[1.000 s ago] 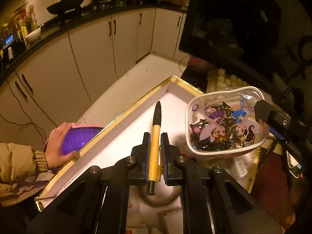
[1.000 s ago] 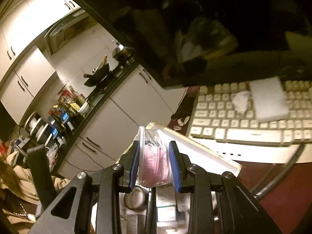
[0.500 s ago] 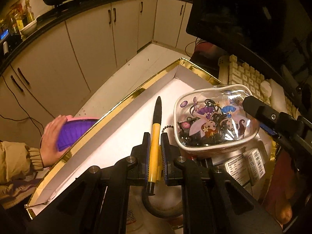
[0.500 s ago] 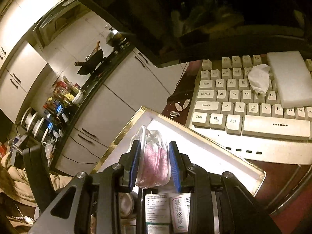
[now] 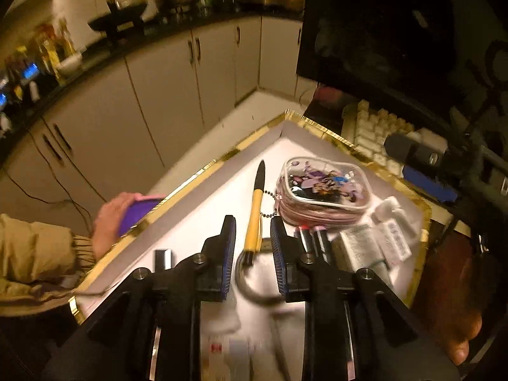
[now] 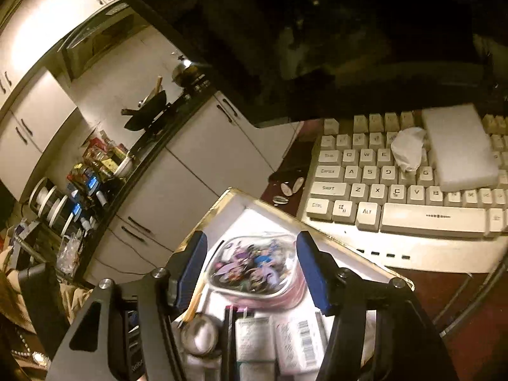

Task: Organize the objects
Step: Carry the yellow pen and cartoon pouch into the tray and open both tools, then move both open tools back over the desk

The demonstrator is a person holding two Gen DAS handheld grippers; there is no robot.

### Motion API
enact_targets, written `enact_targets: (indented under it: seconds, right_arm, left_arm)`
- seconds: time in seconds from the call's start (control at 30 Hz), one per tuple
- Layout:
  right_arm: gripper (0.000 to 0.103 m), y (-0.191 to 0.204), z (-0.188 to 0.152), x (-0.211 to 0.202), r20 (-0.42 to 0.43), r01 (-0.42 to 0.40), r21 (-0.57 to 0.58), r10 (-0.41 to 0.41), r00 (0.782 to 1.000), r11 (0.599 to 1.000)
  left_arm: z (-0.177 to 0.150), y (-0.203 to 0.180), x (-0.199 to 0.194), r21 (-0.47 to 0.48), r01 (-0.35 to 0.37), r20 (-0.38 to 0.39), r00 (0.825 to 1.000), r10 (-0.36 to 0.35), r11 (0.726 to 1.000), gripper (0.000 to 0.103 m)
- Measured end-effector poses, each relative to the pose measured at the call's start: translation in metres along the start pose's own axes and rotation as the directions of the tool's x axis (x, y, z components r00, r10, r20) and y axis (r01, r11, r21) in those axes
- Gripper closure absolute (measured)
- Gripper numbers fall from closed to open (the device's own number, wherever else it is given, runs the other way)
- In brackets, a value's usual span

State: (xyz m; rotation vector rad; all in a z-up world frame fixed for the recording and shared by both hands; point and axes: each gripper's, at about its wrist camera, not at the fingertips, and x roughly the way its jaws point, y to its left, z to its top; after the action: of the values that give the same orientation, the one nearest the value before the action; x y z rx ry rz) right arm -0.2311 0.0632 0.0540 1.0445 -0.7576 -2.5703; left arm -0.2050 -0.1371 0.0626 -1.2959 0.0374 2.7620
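A yellow pen point(image 5: 255, 219) with a black cap lies in the gold-rimmed white tray point(image 5: 197, 174). It sits between the fingers of my left gripper point(image 5: 252, 238), whose jaws are opening, and there is a gap on each side of it. A clear cartoon-print pouch point(image 5: 324, 190) rests in the tray to the pen's right. In the right wrist view the pouch point(image 6: 250, 270) lies flat below my right gripper point(image 6: 250, 246). That gripper's jaws are opening wide and do not touch the pouch. The right gripper point(image 5: 416, 165) also shows in the left wrist view, above the tray's far right rim.
The tray also holds a tape roll point(image 5: 254, 282), lipsticks point(image 5: 314, 238) and small labelled boxes point(image 5: 365, 247). A person's hand holds a purple bowl point(image 5: 139, 209) at the tray's left edge. Behind the tray are a keyboard point(image 6: 397, 190) with a white block point(image 6: 457, 146), a crumpled tissue point(image 6: 408, 152) and a dark monitor point(image 5: 397, 31).
Both grippers have opened. The pen left the left pads and the pouch left the right pads, and both now lie in the tray. The left gripper has drawn back a little.
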Motion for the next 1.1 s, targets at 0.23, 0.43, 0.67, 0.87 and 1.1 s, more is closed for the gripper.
enact_targets:
  seconds: [0.23,0.43,0.67,0.87,1.1]
  right_arm:
    - [0.044,0.008,-0.05,-0.06,0.0,-0.013,-0.003,0.013,1.0,1.0]
    - [0.044,-0.02,-0.099,-0.112,0.033,0.03,0.071,-0.032,0.999,0.997]
    - [0.044,-0.053,-0.124,-0.153,0.024,0.073,0.101,-0.076,0.997,0.992]
    - [0.044,-0.08,-0.147,-0.172,0.014,0.136,0.109,-0.138,0.99,0.985]
    - [0.044,-0.106,-0.161,-0.184,-0.023,0.143,0.105,-0.141,0.99,0.984]
  left_arm:
    - [-0.025,-0.029,-0.052,0.065,-0.017,0.087,0.996,0.011,0.998,0.066]
    - [-0.053,-0.074,-0.073,0.213,-0.015,0.091,0.996,-0.005,0.977,0.065]
    - [-0.07,-0.102,-0.093,0.263,-0.026,0.107,0.994,-0.002,0.965,0.066]
    - [-0.079,-0.125,-0.102,0.308,-0.041,0.113,0.994,0.006,0.951,0.066]
    - [-0.096,-0.135,-0.067,0.308,0.058,-0.002,0.998,-0.061,0.949,0.066]
